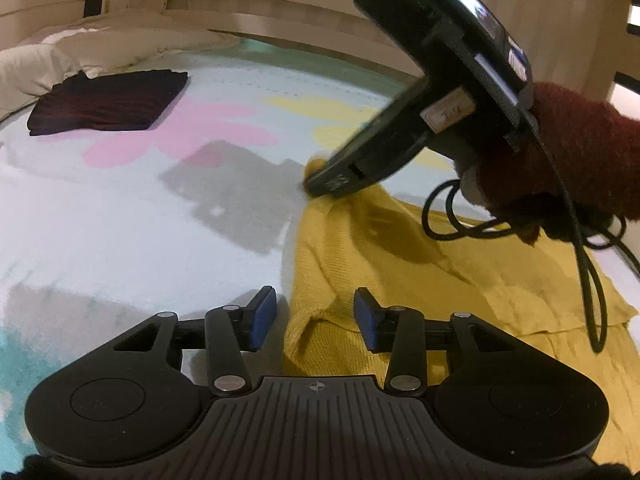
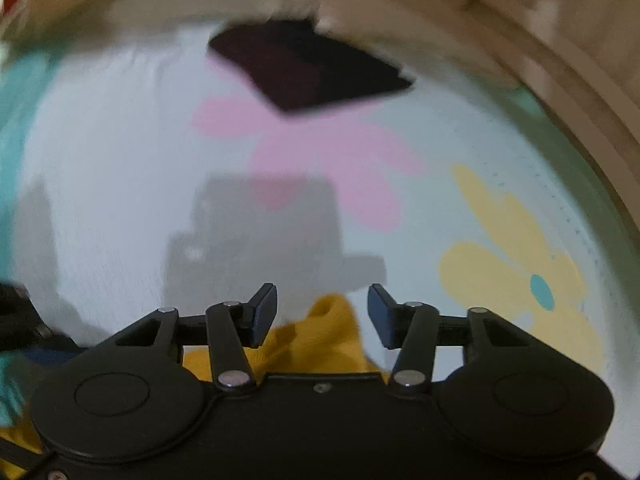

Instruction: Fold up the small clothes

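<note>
A mustard yellow knitted garment (image 1: 420, 264) lies crumpled on the flowered bedspread (image 1: 120, 208). My left gripper (image 1: 316, 318) hovers over its near left edge. The blue pads stand apart, with a fold of the knit in the gap and nothing pressed. My right gripper (image 1: 332, 184) reaches down to the garment's far corner. In the right wrist view that gripper (image 2: 322, 314) is open, and a yellow hump of the garment (image 2: 330, 320) rises between its fingers without touching the pads. This view is motion blurred.
A folded dark maroon garment (image 1: 108, 100) (image 2: 308, 68) lies at the far side of the bed near cream pillows (image 1: 80, 48). A wooden slatted frame (image 1: 280, 4) borders the bed. A person's dark red sleeve (image 1: 580, 152) and a black cable (image 1: 592, 280) hang over the yellow knit.
</note>
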A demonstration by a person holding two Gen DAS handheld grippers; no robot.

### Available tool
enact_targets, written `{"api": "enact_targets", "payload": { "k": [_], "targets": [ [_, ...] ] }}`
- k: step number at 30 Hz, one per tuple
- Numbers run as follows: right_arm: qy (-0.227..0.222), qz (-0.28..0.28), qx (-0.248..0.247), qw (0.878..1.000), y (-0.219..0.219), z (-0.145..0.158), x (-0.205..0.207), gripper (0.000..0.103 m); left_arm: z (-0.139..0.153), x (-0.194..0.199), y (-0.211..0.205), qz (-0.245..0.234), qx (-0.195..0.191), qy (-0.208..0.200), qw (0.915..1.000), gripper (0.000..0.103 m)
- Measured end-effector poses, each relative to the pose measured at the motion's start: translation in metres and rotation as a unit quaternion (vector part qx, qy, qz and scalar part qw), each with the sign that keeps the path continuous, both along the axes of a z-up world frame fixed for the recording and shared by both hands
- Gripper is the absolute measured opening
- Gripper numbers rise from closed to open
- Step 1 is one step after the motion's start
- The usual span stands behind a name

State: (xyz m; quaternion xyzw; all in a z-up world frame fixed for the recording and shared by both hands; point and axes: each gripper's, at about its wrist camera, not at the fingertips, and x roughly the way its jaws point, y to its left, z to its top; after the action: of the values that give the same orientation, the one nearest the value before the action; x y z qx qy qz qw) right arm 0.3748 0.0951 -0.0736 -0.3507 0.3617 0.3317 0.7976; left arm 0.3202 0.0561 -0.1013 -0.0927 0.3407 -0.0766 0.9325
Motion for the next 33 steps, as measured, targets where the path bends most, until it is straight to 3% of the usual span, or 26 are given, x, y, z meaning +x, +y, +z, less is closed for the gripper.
{"api": "enact_targets", "payload": {
  "k": [1, 4, 8, 11, 13, 15, 22, 24, 26, 29, 31, 33],
  "targets": [
    [0.007, -0.019, -0.004, 1.000, -0.002, -0.002, 0.002, 0.011, 0.001, 0.001, 0.000, -0.001, -0.001, 0.002, 1.0000, 0.041],
    [0.021, -0.091, 0.101, 0.991, -0.037, 0.025, 0.001, 0.012, 0.004, 0.002, -0.003, -0.022, 0.000, 0.006, 0.9997, 0.041],
    [0.073, -0.199, 0.222, 0.952, -0.111, 0.046, -0.012, 0.012, 0.001, -0.002, -0.025, -0.079, 0.018, 0.009, 0.9967, 0.041],
    [0.125, -0.271, 0.237, 0.925, -0.162, 0.029, -0.019, 0.014, -0.003, -0.010, -0.043, -0.116, 0.056, -0.002, 0.9917, 0.041],
    [0.151, -0.306, 0.222, 0.913, -0.180, 0.015, -0.019, 0.022, -0.004, -0.011, -0.046, -0.121, 0.066, -0.005, 0.9904, 0.041],
    [0.150, -0.330, 0.216, 0.906, -0.190, 0.011, -0.016, 0.024, -0.006, -0.010, -0.044, -0.120, 0.062, -0.005, 0.9909, 0.041],
    [0.132, -0.350, 0.296, 0.879, -0.213, 0.031, -0.025, 0.026, -0.008, -0.014, -0.045, -0.120, 0.054, -0.004, 0.9913, 0.041],
    [0.129, -0.361, 0.289, 0.877, -0.217, 0.032, -0.031, 0.033, -0.005, -0.013, -0.042, -0.120, 0.047, 0.000, 0.9916, 0.041],
    [0.120, -0.357, 0.268, 0.887, -0.217, 0.030, -0.033, 0.033, -0.002, -0.009, -0.033, -0.110, 0.028, 0.007, 0.9935, 0.041],
    [0.123, -0.353, 0.263, 0.889, -0.223, 0.030, -0.039, 0.033, 0.001, 0.004, 0.009, -0.030, -0.048, 0.038, 0.9977, 0.042],
    [0.123, -0.354, 0.259, 0.890, -0.229, 0.032, -0.046, 0.033, 0.000, 0.012, 0.035, 0.006, -0.101, 0.061, 0.9930, 0.042],
    [0.121, -0.353, 0.246, 0.894, -0.230, 0.031, -0.049, 0.041, 0.005, 0.017, 0.050, 0.032, -0.118, 0.085, 0.9888, 0.042]
  ]
}}
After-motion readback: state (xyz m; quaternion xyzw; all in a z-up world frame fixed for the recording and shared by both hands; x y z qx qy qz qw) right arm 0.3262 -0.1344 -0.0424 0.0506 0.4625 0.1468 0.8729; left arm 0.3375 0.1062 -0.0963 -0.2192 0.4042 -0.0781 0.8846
